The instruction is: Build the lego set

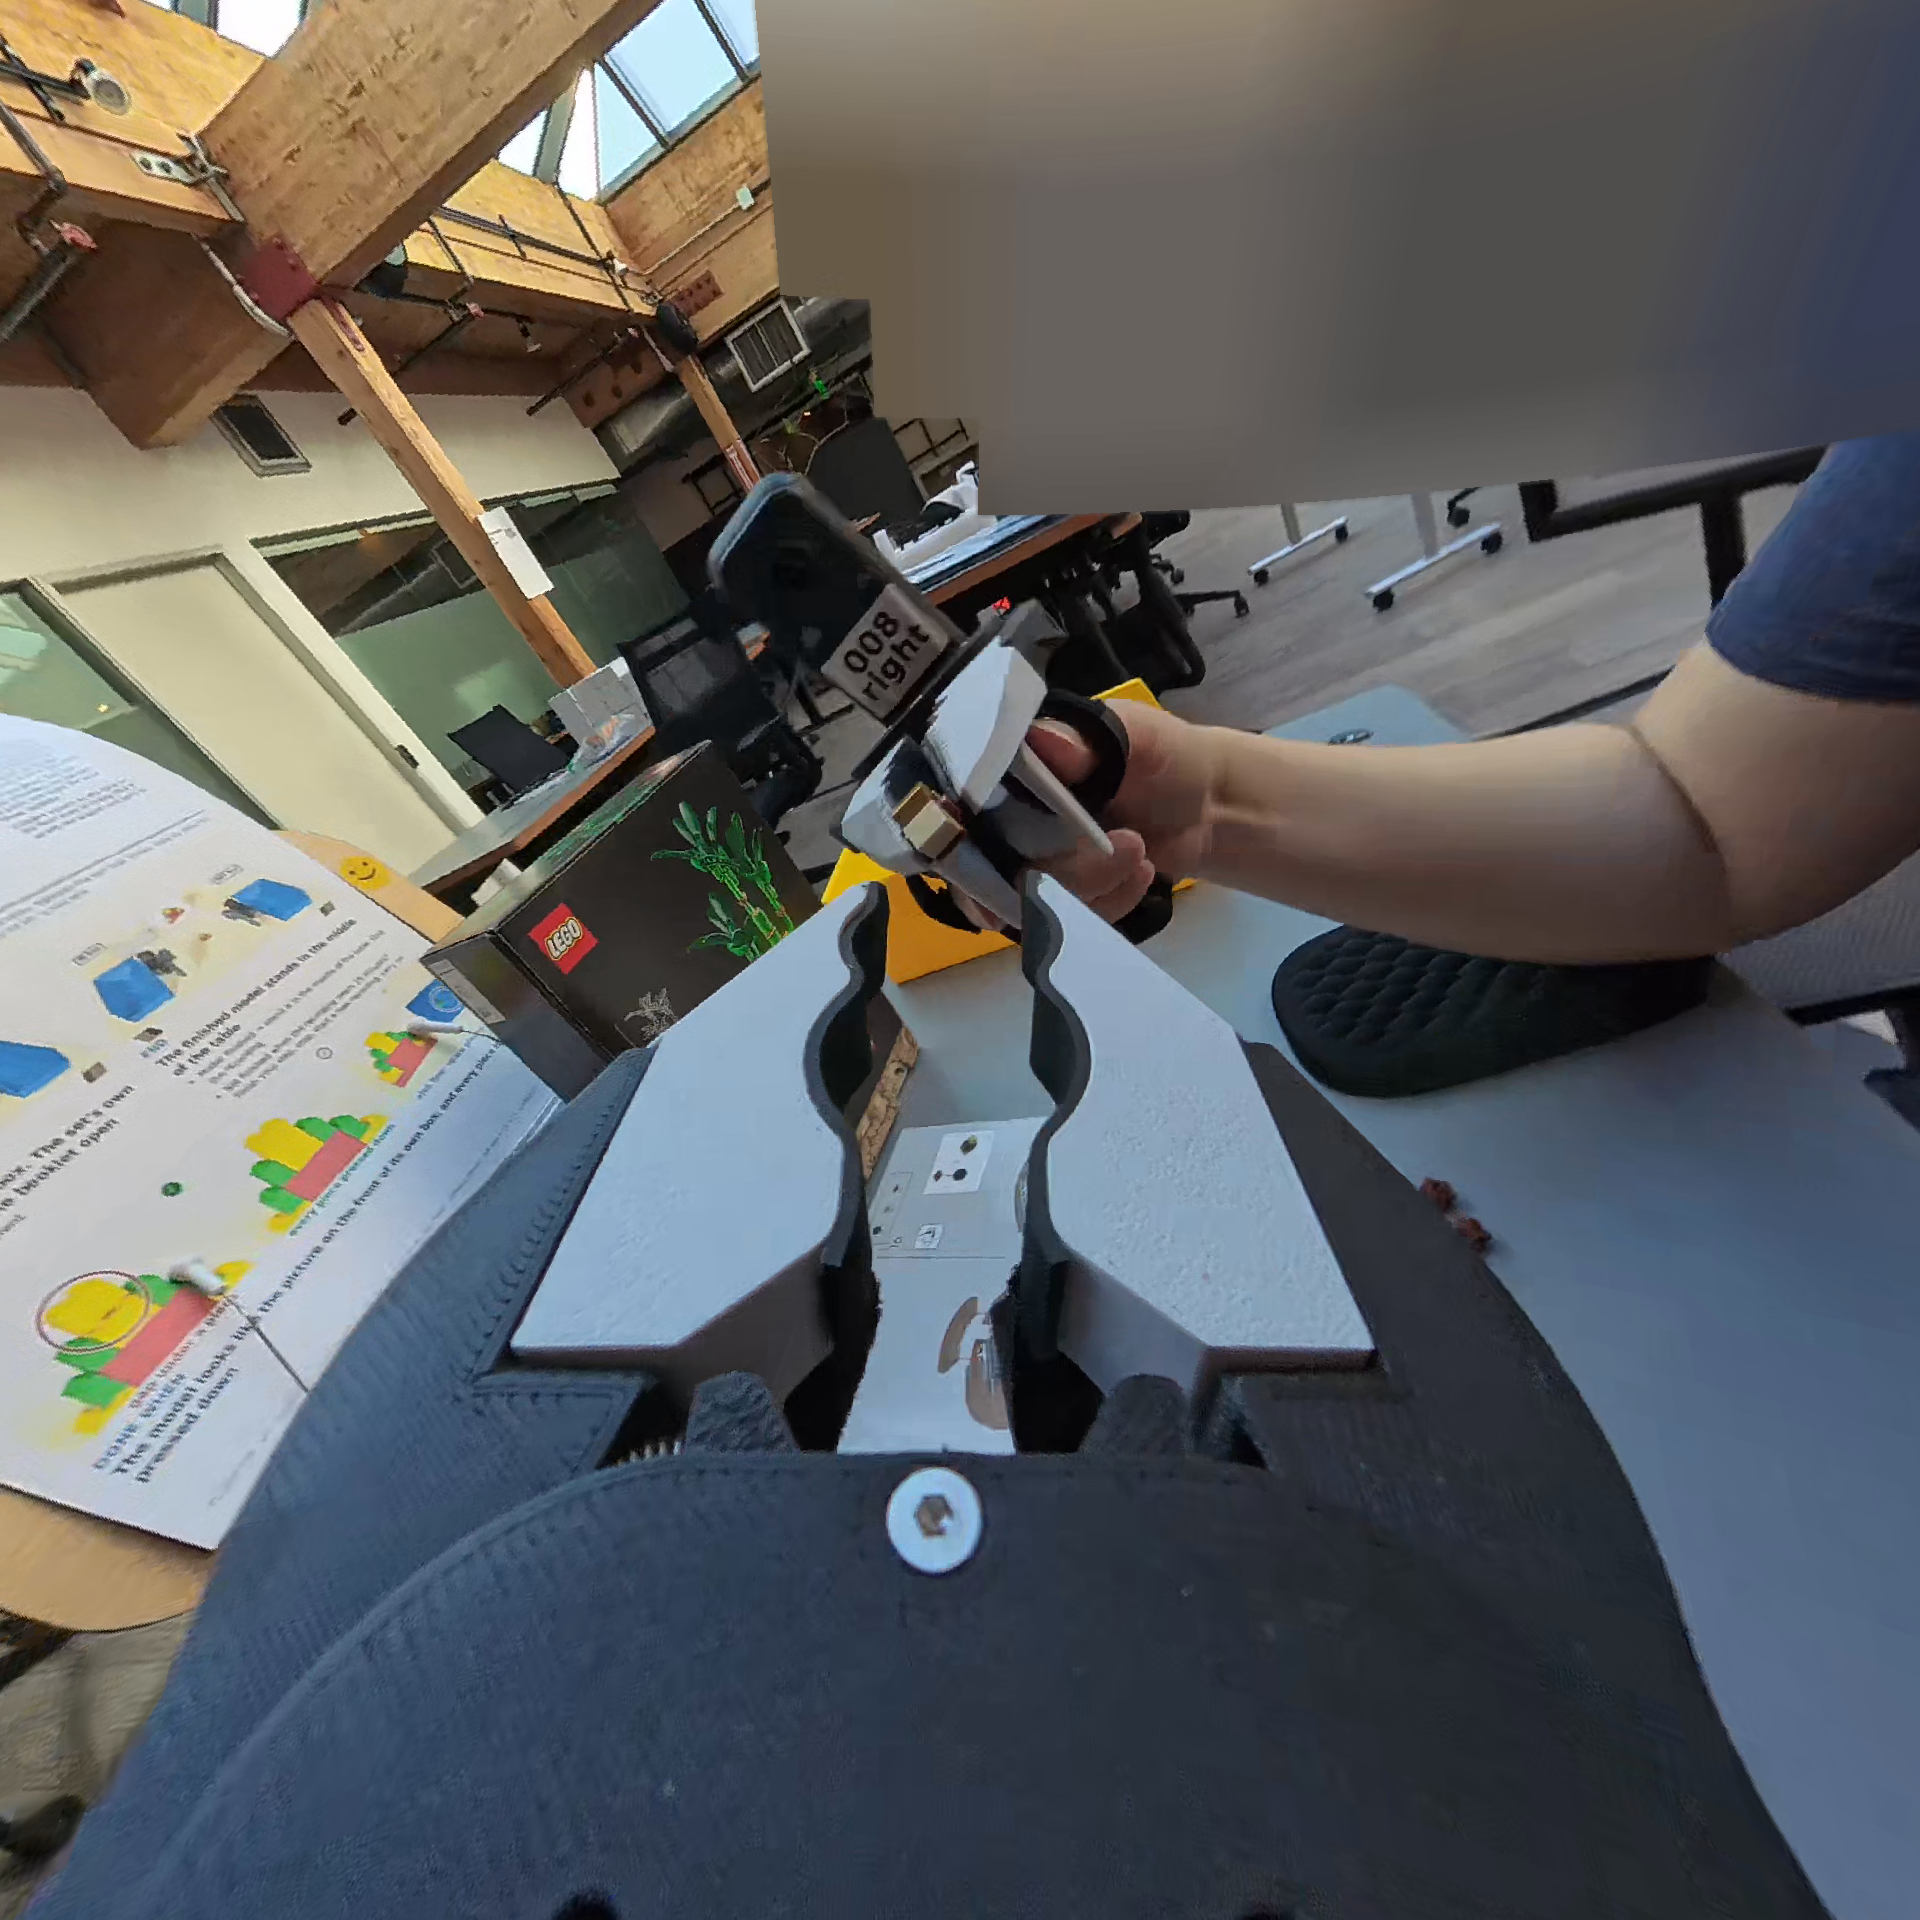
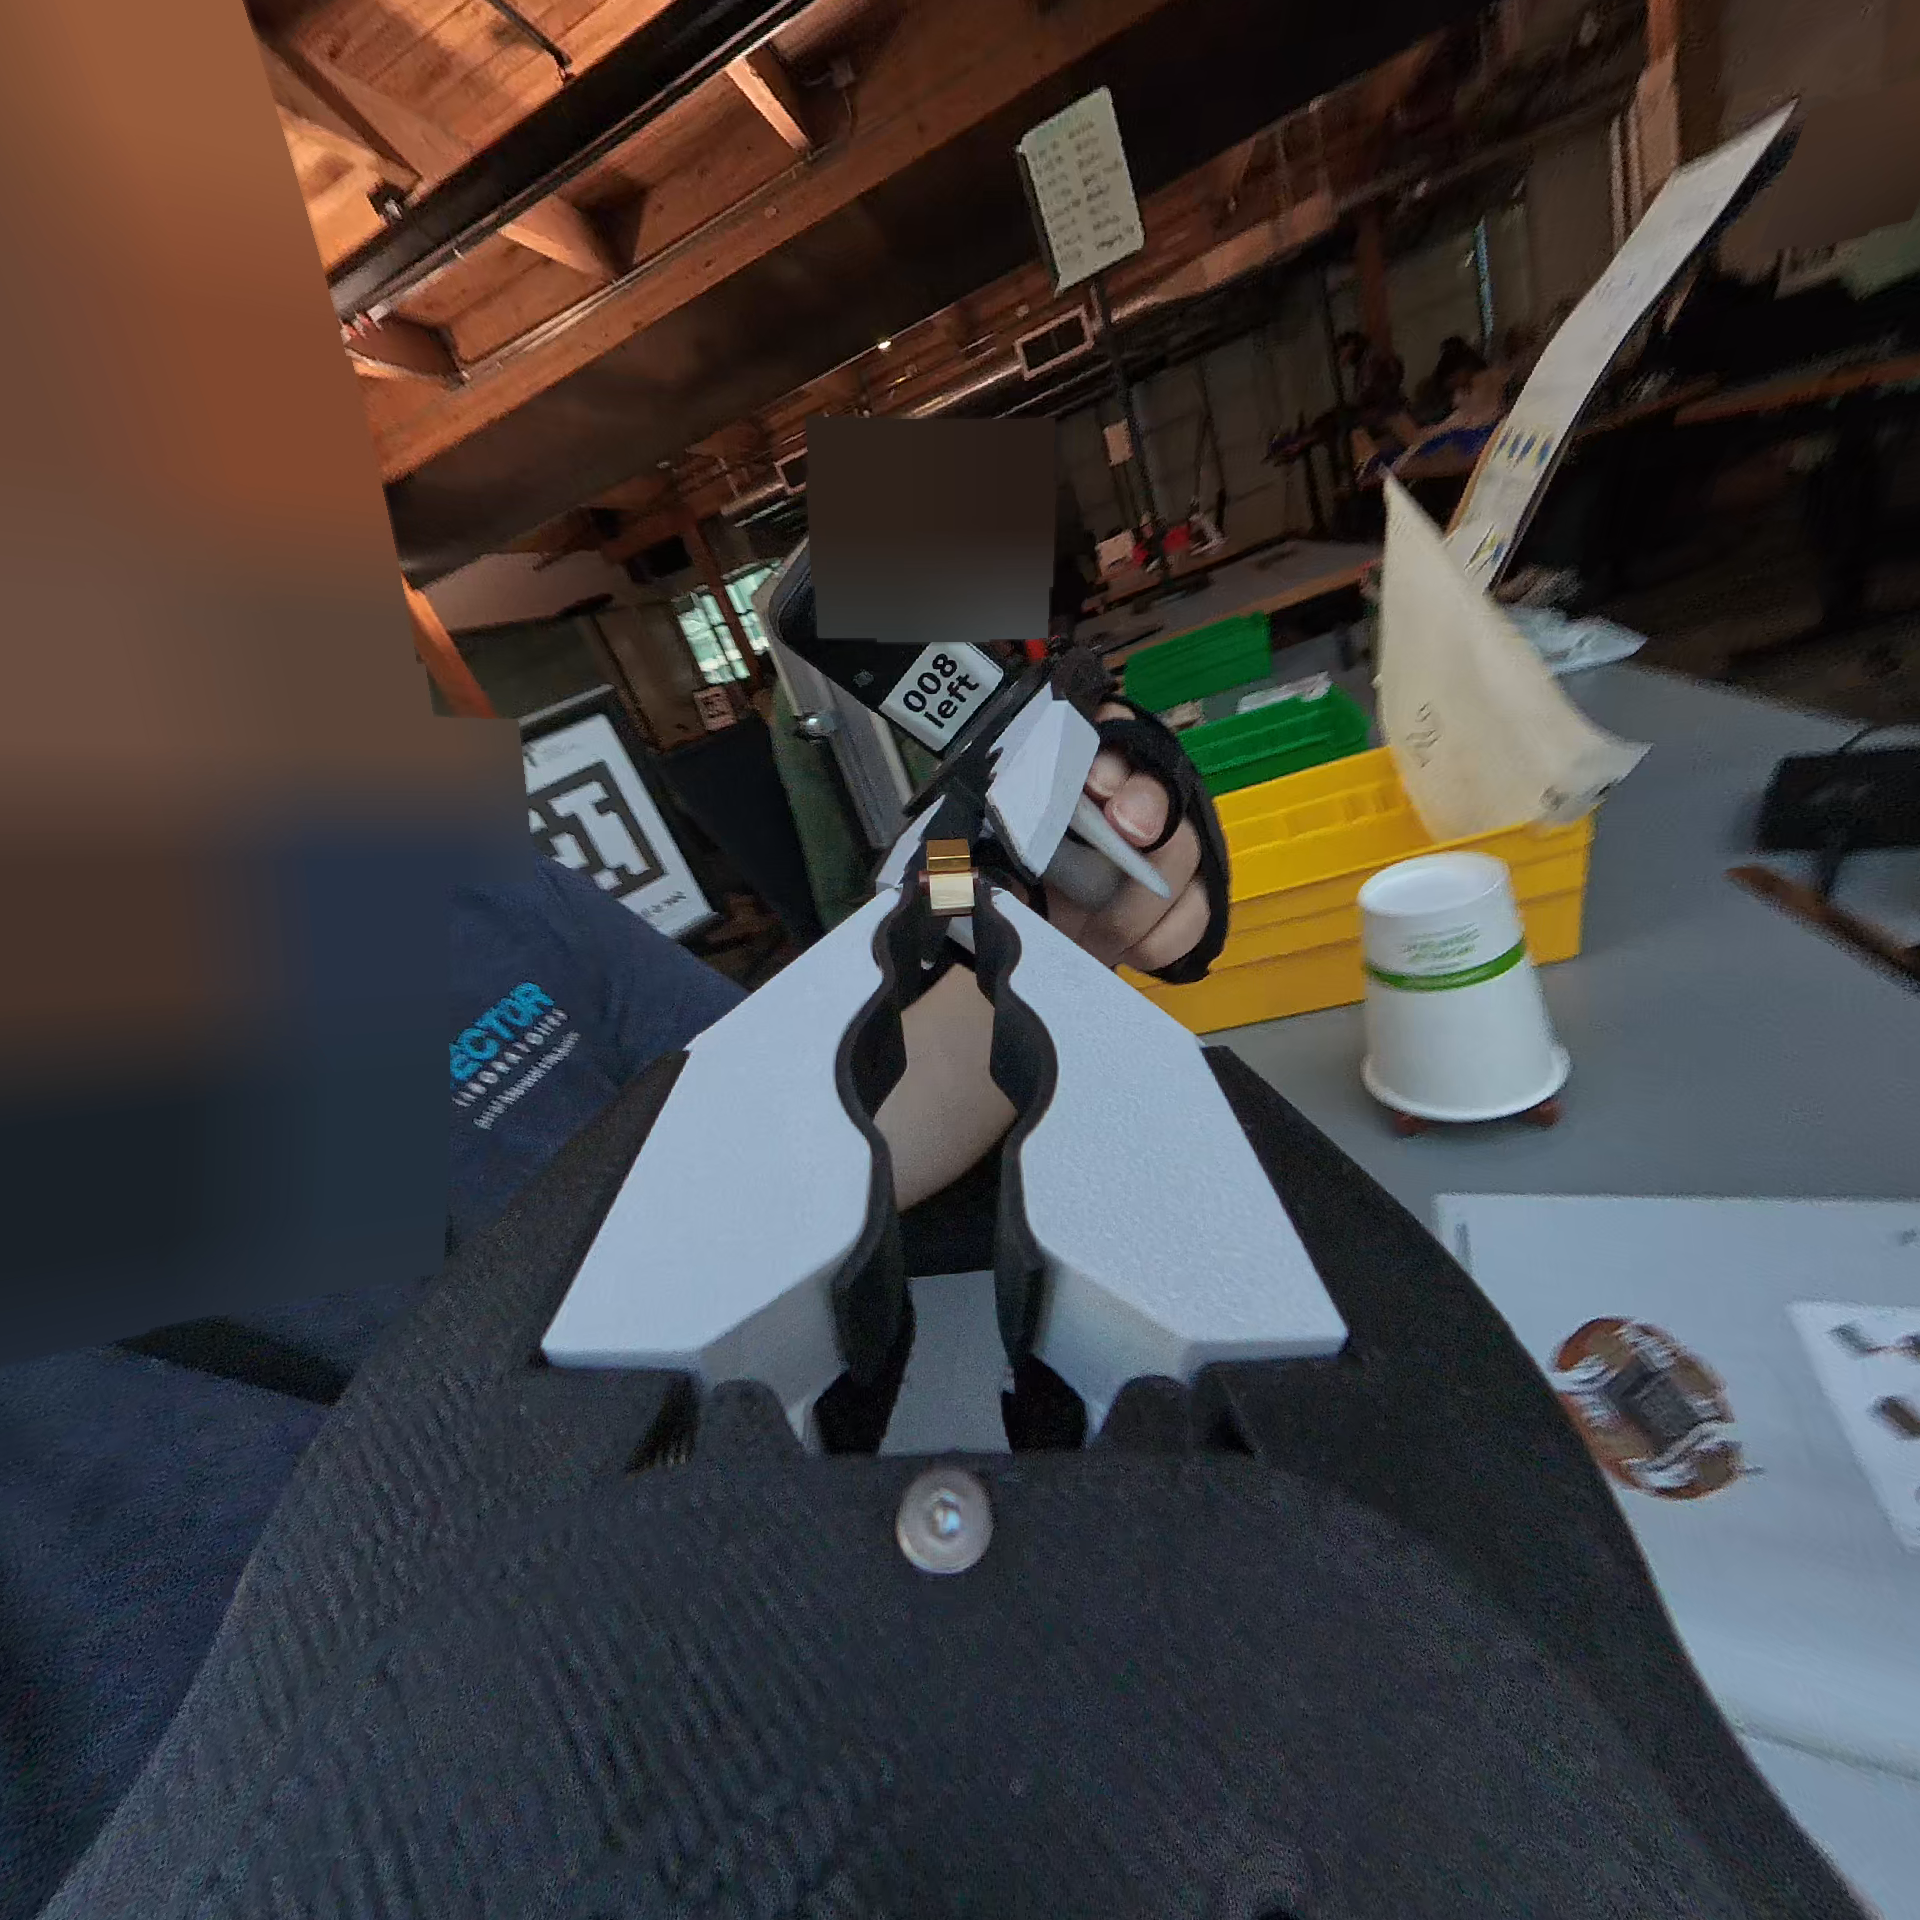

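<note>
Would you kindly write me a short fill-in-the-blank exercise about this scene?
The piece held by the right gripper is ___ coloured.
The left gripper is ___.
The paper cup stands ___ on the table.
The bin directly behind the cup is ___.
Missing: gold; open; upside down; yellow.

A: The brick (image 2: 948,876)?
B: Glossy gold, metallic-looking. Bin (image 2: 1340,831) is smooth yellow plastic.
A: The cup (image 2: 1455,987)?
B: Matt white paper. Surface (image 1: 1714,1299) is smooth grey; beams (image 1: 395,114) are rough wood.
</note>
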Motion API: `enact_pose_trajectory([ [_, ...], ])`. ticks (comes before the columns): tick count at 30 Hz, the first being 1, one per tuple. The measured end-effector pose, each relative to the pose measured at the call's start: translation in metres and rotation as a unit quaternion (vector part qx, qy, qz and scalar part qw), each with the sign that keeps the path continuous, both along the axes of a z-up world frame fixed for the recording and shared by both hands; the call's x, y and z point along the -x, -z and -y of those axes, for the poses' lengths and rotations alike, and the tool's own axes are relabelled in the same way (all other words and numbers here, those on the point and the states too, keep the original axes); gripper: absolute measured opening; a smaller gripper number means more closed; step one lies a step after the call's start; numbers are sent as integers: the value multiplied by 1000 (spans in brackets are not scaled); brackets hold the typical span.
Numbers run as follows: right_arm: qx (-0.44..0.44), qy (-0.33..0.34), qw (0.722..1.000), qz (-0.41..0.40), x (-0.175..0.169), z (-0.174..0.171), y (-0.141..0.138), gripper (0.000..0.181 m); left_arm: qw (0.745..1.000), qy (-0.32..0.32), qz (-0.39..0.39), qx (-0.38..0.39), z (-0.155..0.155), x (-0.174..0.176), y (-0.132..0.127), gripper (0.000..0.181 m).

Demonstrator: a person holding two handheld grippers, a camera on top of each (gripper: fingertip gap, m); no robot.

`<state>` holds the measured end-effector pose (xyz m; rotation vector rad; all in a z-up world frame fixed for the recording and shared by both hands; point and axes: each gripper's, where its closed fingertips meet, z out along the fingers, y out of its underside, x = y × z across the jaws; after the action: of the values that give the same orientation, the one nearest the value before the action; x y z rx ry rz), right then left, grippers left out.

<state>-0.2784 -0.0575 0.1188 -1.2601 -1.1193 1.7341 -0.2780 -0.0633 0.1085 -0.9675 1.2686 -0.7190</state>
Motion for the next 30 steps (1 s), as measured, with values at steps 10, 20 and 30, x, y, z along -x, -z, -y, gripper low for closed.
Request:
enact_pose_trajectory([
  [10,-546,199,813,-23,-5,30,-11,9,996,-31,-44,-75,18,6,-7,20],
  [20,-639,225,735,0,-8,47,-19,9,996,-26,-35,-75,39,4,-25,2],
  [30,-700,273,659,38,-1,39,-18,9,996,-16,-60,58,41,-9,-20,27],
])
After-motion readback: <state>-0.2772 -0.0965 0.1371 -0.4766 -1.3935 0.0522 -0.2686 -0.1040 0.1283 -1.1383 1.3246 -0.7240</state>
